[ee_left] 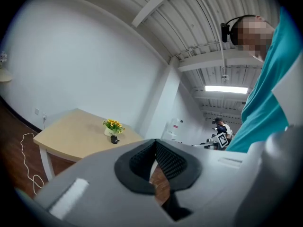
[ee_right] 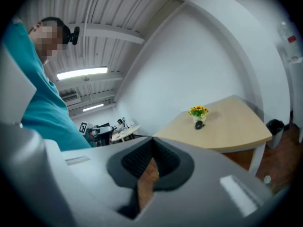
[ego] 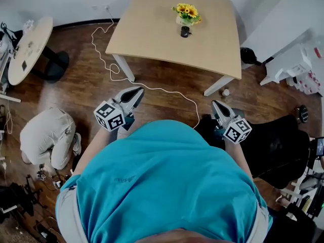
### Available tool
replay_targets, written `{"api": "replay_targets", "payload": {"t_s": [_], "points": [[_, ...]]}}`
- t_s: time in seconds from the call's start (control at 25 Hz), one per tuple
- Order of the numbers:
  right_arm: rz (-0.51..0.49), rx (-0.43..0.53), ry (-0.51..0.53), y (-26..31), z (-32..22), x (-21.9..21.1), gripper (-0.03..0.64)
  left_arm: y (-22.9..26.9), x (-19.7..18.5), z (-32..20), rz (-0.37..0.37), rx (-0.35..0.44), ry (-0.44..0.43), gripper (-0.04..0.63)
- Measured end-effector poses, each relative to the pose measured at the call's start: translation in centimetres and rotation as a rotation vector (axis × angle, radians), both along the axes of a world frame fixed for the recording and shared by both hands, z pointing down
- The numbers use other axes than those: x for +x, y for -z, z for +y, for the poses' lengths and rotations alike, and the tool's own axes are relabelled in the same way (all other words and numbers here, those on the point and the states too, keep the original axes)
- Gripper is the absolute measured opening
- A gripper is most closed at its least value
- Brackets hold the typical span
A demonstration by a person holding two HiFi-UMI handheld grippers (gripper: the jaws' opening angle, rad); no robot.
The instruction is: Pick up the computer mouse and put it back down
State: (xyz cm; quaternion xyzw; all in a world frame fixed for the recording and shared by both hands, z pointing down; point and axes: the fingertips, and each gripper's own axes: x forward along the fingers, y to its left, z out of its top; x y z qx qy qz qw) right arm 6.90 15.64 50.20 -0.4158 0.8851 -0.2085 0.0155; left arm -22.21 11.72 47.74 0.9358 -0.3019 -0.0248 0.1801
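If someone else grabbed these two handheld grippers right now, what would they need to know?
Left gripper: jaws shut, empty.
Right gripper: jaws shut, empty.
Both are held over the floor, short of the table.
Computer mouse: lies on the table, on the near side of the pot of yellow flowers.
Done: nothing; the mouse looks untouched.
Left: go to the table, open one gripper, lift the mouse, set it back down.
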Motion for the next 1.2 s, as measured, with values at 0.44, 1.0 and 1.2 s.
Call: {"api": "replay_targets", "payload": {"t_s": [0.44,1.0,1.2], "points": [[0.037,-0.045,-0.072,1.2,-10.1,-2.1,0.0,-1.4,-1.8,-10.0,0.03,-0.075,-0.087,0.002],[0.043,0.031,0.14,-0.8,-25.8,11.8,0.0,-2.0,12.5,-23.9,-0.09,-0.09,0.115,0.002],[0.017,0.039,0.175,-0.8,-29.5,14.8,0.0,-2.2,16.2,-27.8,-0.152,-0.114,0.16,0.002]]}}
